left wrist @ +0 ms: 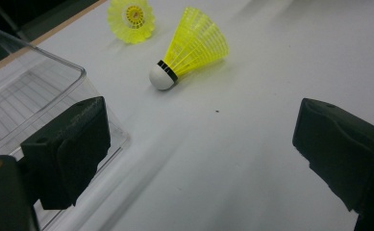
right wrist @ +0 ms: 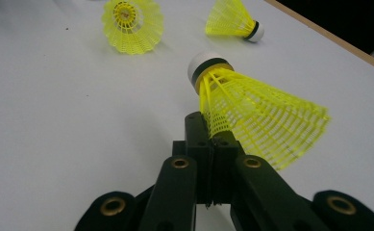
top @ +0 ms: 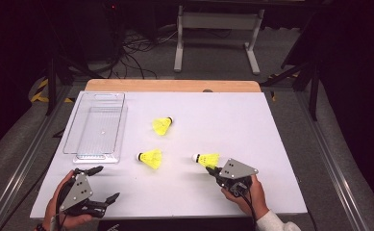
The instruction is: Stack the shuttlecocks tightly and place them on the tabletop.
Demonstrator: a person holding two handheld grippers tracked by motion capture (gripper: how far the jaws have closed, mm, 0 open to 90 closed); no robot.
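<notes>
The right gripper (right wrist: 208, 132) has its two black jaws pressed together on the edge of the skirt of a yellow plastic shuttlecock with a white cork head and a black band (right wrist: 252, 113). In the high view this right gripper (top: 212, 169) sits near the front right part of the white table top (top: 252, 125), and the held shuttlecock (top: 207, 159) lies low at the table, its white head pointing to the left. I cannot tell if its skirt touches the surface.

A little to the left lies a second yellow plastic shuttlecock (top: 152, 158) on its side, its head also to the left. Farther back rests a third yellow shuttlecock (top: 162, 125), its head to the right. All three are apart from each other.

The left gripper (top: 102, 185) is at the front left corner, held in the person's left hand (top: 62, 204). Its jaws are spread wide and hold nothing. Just behind it stands a clear rectangular plastic tray (top: 81, 127), along the left side of the table.
</notes>
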